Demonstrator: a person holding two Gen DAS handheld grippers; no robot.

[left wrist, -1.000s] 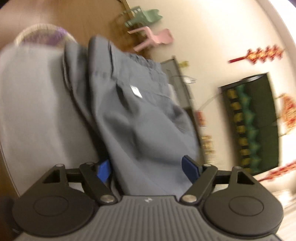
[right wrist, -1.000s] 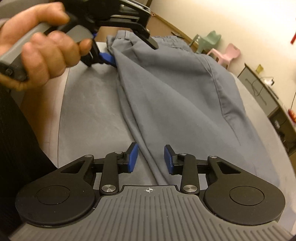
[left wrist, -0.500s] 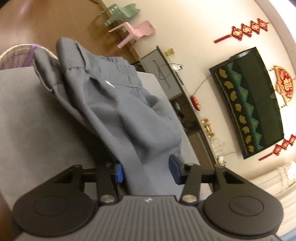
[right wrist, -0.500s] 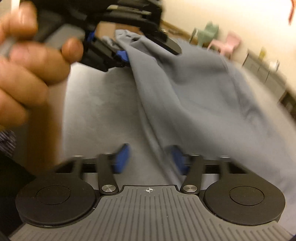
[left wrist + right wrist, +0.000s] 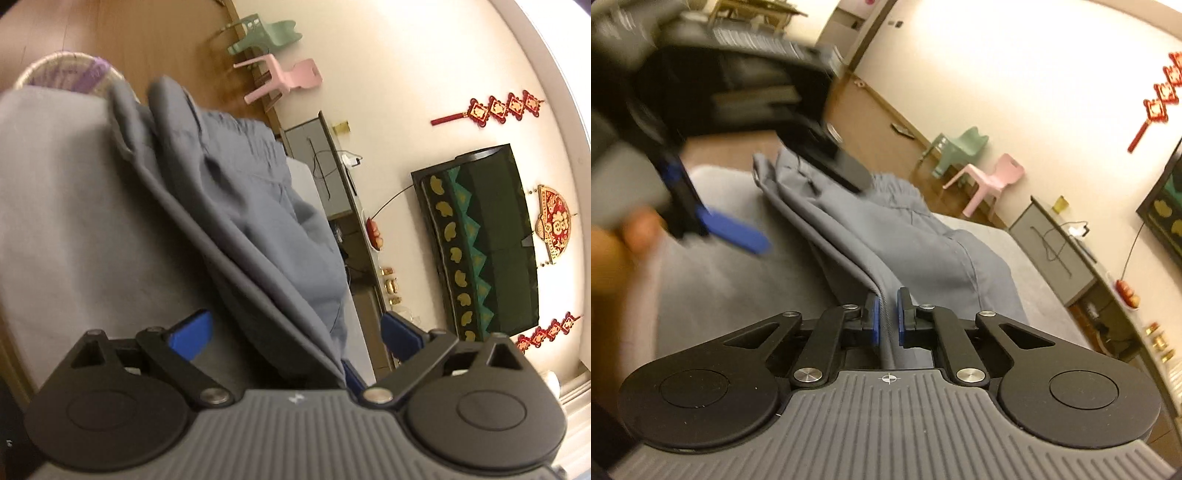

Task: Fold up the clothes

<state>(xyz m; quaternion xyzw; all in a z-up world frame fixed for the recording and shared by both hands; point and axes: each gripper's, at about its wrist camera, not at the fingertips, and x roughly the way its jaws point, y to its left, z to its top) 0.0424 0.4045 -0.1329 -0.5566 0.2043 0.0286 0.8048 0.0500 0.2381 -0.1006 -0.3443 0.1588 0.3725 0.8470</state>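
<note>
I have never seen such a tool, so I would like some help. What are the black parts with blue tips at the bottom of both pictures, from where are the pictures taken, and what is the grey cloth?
No robot is here: a person holds a hand-operated gripper in each hand, and each carries a camera that looks along its two fingers. One picture comes from the left gripper, the other from the right gripper.

On the grey padded surface lies a pair of blue-grey trousers. The right gripper is shut on a folded edge of them; its jaws have just been closing. The left gripper stands open, its jaws have just been opening, and the cloth passes between its fingers unpressed. It also appears, blurred, in the right picture with the person's hand.
</note>
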